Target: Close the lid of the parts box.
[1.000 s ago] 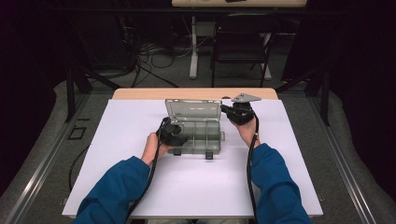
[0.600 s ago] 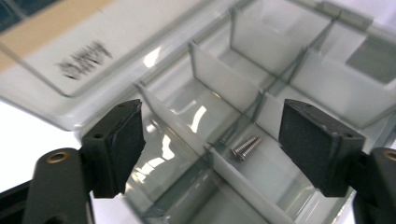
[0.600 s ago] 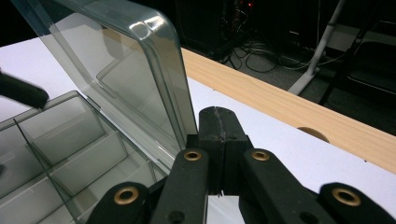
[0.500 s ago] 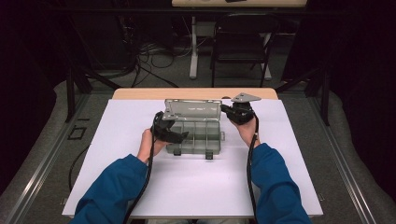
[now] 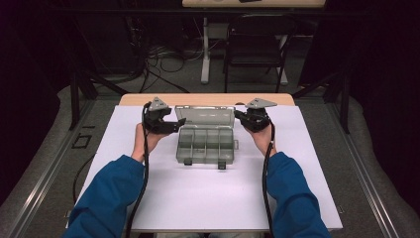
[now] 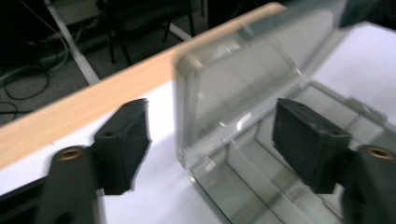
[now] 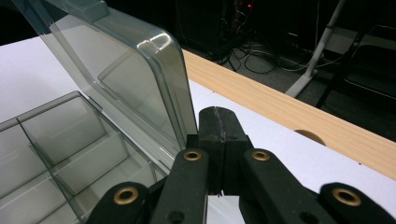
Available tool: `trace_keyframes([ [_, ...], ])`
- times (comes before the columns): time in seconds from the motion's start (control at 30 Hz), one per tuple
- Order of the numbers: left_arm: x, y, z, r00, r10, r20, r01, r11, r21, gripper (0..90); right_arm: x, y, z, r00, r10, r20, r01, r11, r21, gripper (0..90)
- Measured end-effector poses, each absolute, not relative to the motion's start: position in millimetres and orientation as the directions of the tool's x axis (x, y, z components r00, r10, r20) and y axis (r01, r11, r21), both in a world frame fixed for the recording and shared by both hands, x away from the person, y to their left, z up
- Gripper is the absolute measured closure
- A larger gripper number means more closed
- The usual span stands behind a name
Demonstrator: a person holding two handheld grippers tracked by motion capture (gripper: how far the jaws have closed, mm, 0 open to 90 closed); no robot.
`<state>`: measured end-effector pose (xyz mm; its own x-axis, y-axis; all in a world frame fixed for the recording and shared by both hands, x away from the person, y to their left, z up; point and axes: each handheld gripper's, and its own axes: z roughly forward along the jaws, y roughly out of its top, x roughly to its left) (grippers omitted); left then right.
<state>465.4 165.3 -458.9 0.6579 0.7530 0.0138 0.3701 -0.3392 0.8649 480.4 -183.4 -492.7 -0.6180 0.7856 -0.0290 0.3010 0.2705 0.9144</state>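
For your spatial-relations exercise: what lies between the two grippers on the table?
In the high view, the open clear plastic box lies between the left gripper and the right gripper, its lid raised and its compartments empty.

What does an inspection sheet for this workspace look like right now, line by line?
Surface: white sheet over a wooden table.
Job's things: clear compartment box, lid open and raised at the far side; compartments look empty.
Clutter: nothing seen.
Grippers: left gripper open, jaws either side of the lid's corner; right gripper shut, beside the lid's other end, holding nothing.
Cables: one black cable trails from each gripper along the forearms; more lie on the floor beyond.
Surroundings: dark room, black chair, table leg.
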Motion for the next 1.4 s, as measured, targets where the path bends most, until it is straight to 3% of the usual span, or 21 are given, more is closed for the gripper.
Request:
trace_keyframes([
  [0.27,472,166,-454,0.688,0.723,0.063,0.316,-0.376,0.871,53.2,481,-183,-494,-0.616,0.788,-0.022,0.312,0.270,0.911,90.0],
  [0.53,477,164,-459,0.709,0.702,0.075,0.301,-0.397,0.867,67.5,483,-183,-492,-0.619,0.784,-0.038,0.315,0.292,0.903,90.0],
  [0.73,479,163,-460,0.710,0.699,0.085,0.296,-0.405,0.865,68.9,484,-182,-491,-0.614,0.788,-0.048,0.321,0.304,0.897,88.2],
  [0.97,480,164,-461,0.712,0.696,0.090,0.289,-0.408,0.866,69.3,481,-188,-477,-0.616,0.784,-0.073,0.315,0.331,0.890,76.1],
  [1.2,481,164,-461,0.713,0.694,0.095,0.285,-0.411,0.866,69.5,476,-200,-461,-0.648,0.759,-0.063,0.310,0.339,0.888,57.4],
  [1.4,481,163,-460,0.714,0.693,0.098,0.286,-0.416,0.863,69.8,473,-203,-451,-0.675,0.735,-0.066,0.303,0.358,0.883,49.9],
])
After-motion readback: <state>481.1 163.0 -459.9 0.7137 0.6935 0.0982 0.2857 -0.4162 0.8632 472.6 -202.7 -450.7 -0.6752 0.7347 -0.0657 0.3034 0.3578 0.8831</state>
